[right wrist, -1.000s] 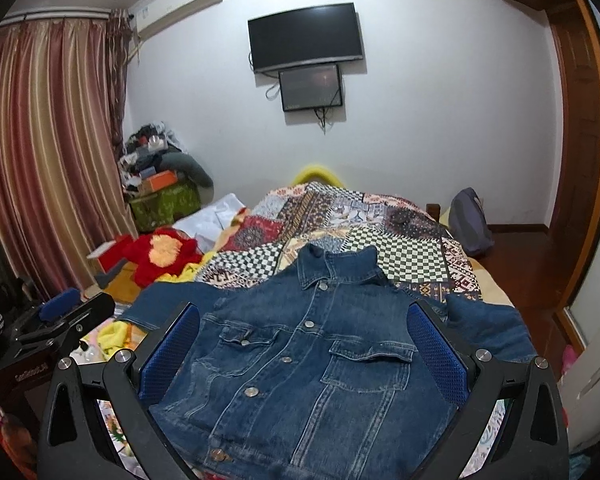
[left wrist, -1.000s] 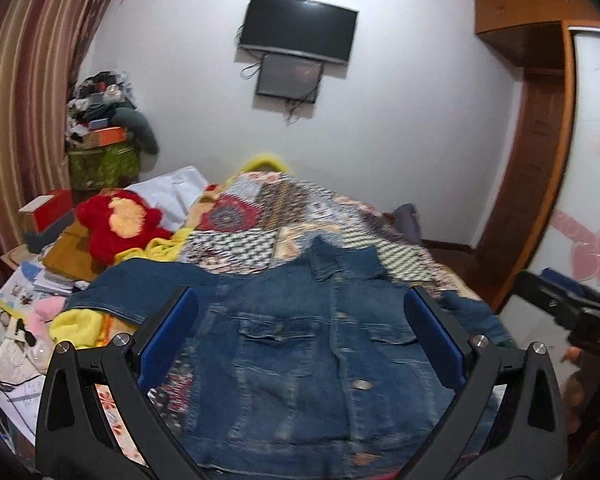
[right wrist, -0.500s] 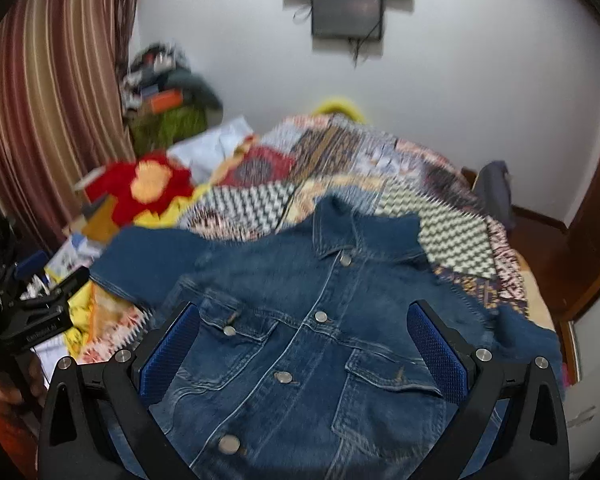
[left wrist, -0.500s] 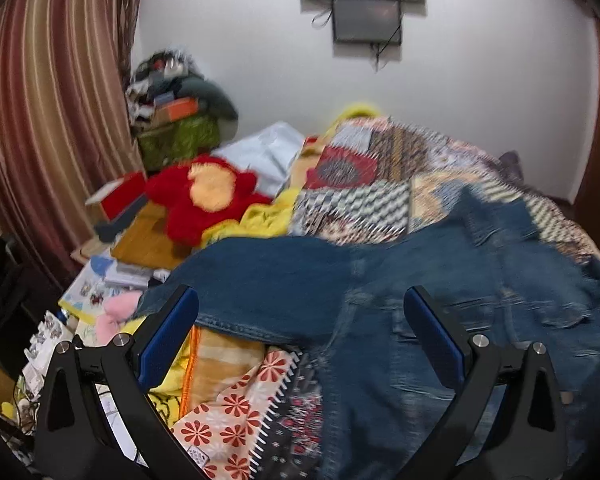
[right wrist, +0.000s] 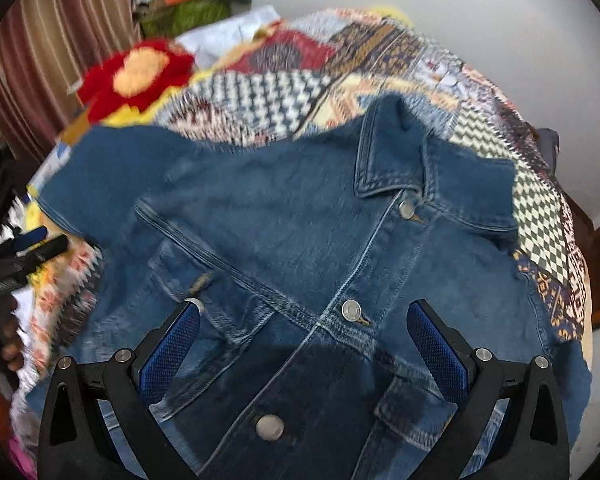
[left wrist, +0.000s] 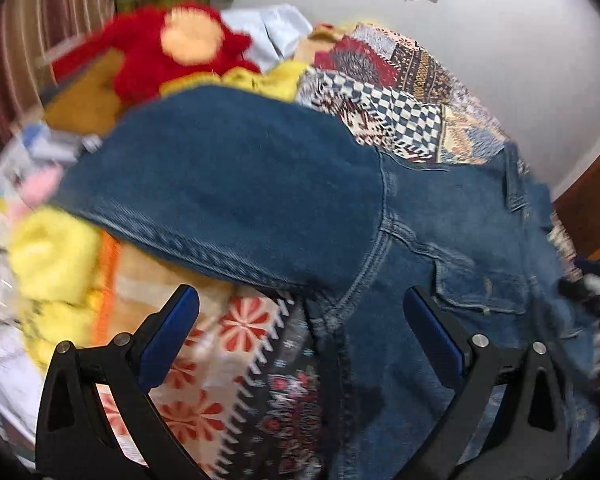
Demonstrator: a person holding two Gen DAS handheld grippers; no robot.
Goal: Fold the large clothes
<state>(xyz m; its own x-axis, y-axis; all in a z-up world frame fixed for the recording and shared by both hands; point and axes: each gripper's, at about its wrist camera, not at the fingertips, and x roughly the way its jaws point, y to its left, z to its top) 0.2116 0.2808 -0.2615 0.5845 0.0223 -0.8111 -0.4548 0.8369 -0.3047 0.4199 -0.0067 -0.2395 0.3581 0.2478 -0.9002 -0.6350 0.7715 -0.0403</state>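
A blue denim jacket (right wrist: pixel 320 248) lies front up and buttoned on the patchwork bedspread (right wrist: pixel 284 76), collar toward the far wall. Its left sleeve (left wrist: pixel 228 184) stretches out toward the bed's left edge. My left gripper (left wrist: pixel 300 320) is open and empty, just above the sleeve's armpit seam. My right gripper (right wrist: pixel 300 328) is open and empty, low over the jacket's chest near the button row. The left gripper also shows at the left edge of the right wrist view (right wrist: pixel 24 252).
A red and orange plush toy (left wrist: pixel 168 44) lies at the bed's far left by yellow cloth (left wrist: pixel 52 256). Clutter and striped curtains (right wrist: pixel 44 40) stand on the left. A white wall (right wrist: pixel 480 12) is behind the bed. A wooden door frame (left wrist: pixel 592 200) stands at right.
Both grippers have dropped closer to the jacket and tilted downward. The left one swung left over the sleeve and armpit; the right one moved in over the chest.
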